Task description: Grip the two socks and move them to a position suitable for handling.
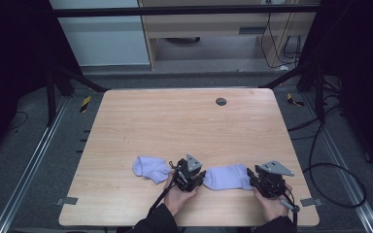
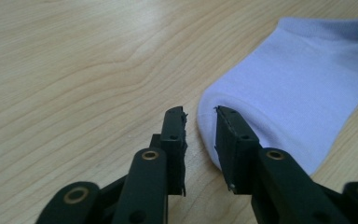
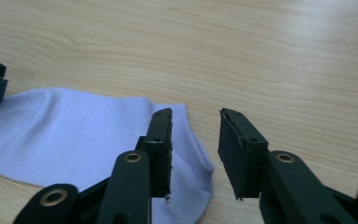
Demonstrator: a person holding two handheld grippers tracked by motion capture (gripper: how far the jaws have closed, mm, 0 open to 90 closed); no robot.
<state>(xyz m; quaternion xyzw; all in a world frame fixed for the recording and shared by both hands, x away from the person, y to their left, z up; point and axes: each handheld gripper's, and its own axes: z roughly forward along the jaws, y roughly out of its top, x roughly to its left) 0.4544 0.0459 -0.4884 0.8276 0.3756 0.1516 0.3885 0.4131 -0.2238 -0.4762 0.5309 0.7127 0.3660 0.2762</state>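
Observation:
Two pale lilac socks lie flat on the wooden table (image 1: 184,121) near its front edge. One sock (image 1: 150,167) rests left of my left gripper (image 1: 189,175). The other sock (image 1: 228,177) stretches between both grippers. In the left gripper view this sock (image 2: 298,88) lies to the right, its rounded end against the right jaw, and my left gripper (image 2: 200,112) is open with a narrow gap. In the right gripper view the sock (image 3: 74,135) spreads to the left under the left jaw. My right gripper (image 3: 196,114) is open, with bare wood and the sock's edge in the gap.
A small dark round cap (image 1: 221,101) sits in the table near its far edge. Dark frame legs, cables and grey floor surround the table. A person's hands hold both grippers at the front edge.

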